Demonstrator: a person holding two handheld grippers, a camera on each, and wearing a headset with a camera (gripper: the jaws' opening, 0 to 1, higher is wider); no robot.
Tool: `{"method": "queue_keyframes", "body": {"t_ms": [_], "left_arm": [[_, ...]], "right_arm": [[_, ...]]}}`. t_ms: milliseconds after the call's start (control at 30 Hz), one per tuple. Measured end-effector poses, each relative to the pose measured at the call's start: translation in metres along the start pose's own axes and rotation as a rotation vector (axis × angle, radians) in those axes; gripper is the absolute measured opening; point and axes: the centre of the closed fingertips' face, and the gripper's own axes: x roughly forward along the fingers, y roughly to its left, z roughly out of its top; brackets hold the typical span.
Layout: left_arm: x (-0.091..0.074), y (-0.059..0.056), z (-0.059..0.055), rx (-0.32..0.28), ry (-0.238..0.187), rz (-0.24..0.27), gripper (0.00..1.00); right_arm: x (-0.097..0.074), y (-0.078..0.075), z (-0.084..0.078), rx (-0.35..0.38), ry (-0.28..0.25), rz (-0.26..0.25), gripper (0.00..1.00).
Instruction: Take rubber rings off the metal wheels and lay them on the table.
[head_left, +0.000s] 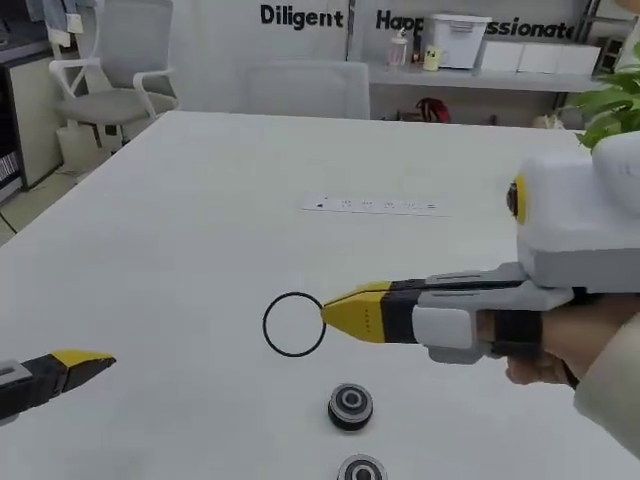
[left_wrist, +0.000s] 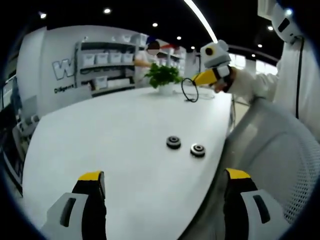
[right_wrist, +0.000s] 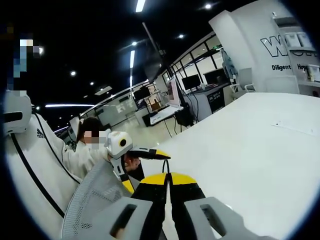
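Note:
My right gripper (head_left: 326, 315) reaches in from the right and is shut on a thin black rubber ring (head_left: 294, 324), which stands out to the left of its yellow tips. In the right gripper view the jaws (right_wrist: 168, 181) are closed, with the ring (right_wrist: 166, 167) edge-on between them. Two metal wheels (head_left: 350, 407) (head_left: 361, 468) with dark rims lie on the white table (head_left: 200, 220), just in front of the ring. My left gripper (head_left: 85, 364) sits low at the near left edge. In its own view it (left_wrist: 165, 182) is open and empty, with the wheels (left_wrist: 173, 142) (left_wrist: 198, 149) beyond.
A flush power strip (head_left: 375, 205) lies in the middle of the table. Chairs (head_left: 310, 90) stand at the far side and a green plant (head_left: 615, 105) at the far right corner. A mesh chair back (left_wrist: 280, 150) is close behind the table's near edge.

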Motion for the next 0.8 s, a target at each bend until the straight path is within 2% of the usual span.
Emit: {"method": "queue_keyframes", "body": {"t_ms": [167,433,800], "left_arm": [[0.0,0.001,0.0,-0.006,-0.004,0.003,1.0],[0.001,0.0,-0.002,0.01,0.007,-0.001,1.0],[-0.001,0.002,0.0,0.011,-0.003,0.012,1.0]], "right_arm": [[0.015,0.002,-0.002,-0.009,0.043,0.015,0.0],[0.037,0.008,-0.021,-0.019,0.13,0.05,0.0],[0.047,-0.008,-0.057,0.01,0.198,0.039,0.0]]}}
